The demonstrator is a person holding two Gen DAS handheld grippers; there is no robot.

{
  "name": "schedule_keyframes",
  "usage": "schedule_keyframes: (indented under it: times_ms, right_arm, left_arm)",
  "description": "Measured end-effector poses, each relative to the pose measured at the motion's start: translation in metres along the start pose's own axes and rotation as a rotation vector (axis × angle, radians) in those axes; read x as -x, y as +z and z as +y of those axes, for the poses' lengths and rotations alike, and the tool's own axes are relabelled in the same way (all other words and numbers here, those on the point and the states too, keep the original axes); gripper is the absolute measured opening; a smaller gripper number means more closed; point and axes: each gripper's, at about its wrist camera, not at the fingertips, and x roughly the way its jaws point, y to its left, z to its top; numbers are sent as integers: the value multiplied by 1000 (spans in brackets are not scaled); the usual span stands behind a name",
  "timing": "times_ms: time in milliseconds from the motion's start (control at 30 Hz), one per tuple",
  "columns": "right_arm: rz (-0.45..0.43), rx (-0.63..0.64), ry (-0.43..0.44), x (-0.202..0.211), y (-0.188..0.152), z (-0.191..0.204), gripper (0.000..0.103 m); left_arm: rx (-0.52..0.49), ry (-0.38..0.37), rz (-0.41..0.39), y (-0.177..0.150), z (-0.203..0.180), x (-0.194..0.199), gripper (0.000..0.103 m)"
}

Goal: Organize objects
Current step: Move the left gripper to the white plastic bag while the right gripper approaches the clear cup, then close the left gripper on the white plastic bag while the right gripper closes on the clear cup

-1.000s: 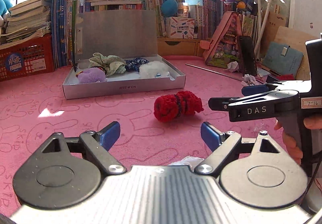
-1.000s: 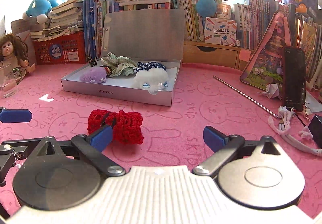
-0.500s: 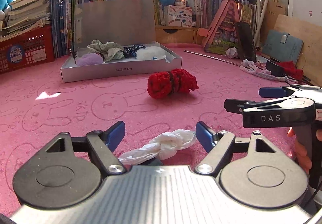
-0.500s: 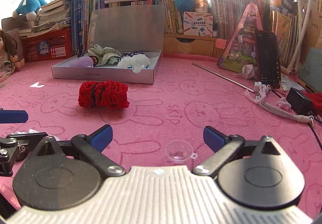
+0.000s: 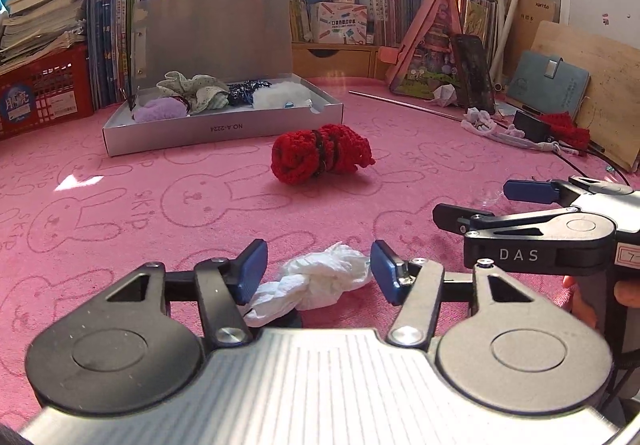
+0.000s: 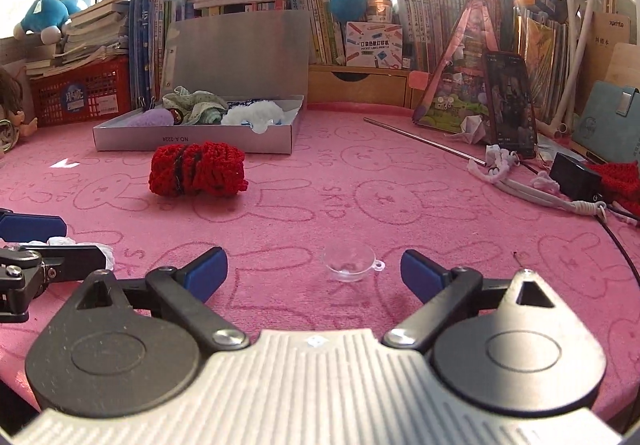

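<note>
A crumpled white tissue (image 5: pixel 320 279) lies on the pink mat between the blue pads of my left gripper (image 5: pixel 319 274); its jaws are closing around it, with small gaps still showing at both pads. A small clear plastic dish (image 6: pixel 349 263) sits on the mat between the wide pads of my right gripper (image 6: pixel 314 275), whose jaws are closing slightly without touching it. A red knitted roll (image 5: pixel 322 154) (image 6: pixel 197 169) lies farther out, in front of the open grey box (image 5: pixel 224 131) (image 6: pixel 192 139) that holds several soft items.
Books, plush toys and a red basket (image 6: pixel 78 97) line the back. A metal rod (image 6: pixel 424 141), white cord (image 6: pixel 520 185), black phone (image 6: pixel 511 105) and black adapter (image 6: pixel 574 175) lie at the right. The right gripper's side (image 5: pixel 552 241) shows in the left wrist view.
Both grippers have dropped toward the mat. The tissue came into view between the left pads, which narrowed around it. The clear dish appeared between the right pads.
</note>
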Motion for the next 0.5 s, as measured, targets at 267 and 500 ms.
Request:
schedule_keyframes:
  times_ms: [267, 500]
  right_arm:
    - [-8, 21, 2, 0, 1, 5, 90]
    - [7, 5, -6, -6, 3, 0, 83]
  left_arm:
    - [-18, 5, -19, 5, 0, 8, 63]
    - [-49, -24, 23, 0, -1, 9, 62]
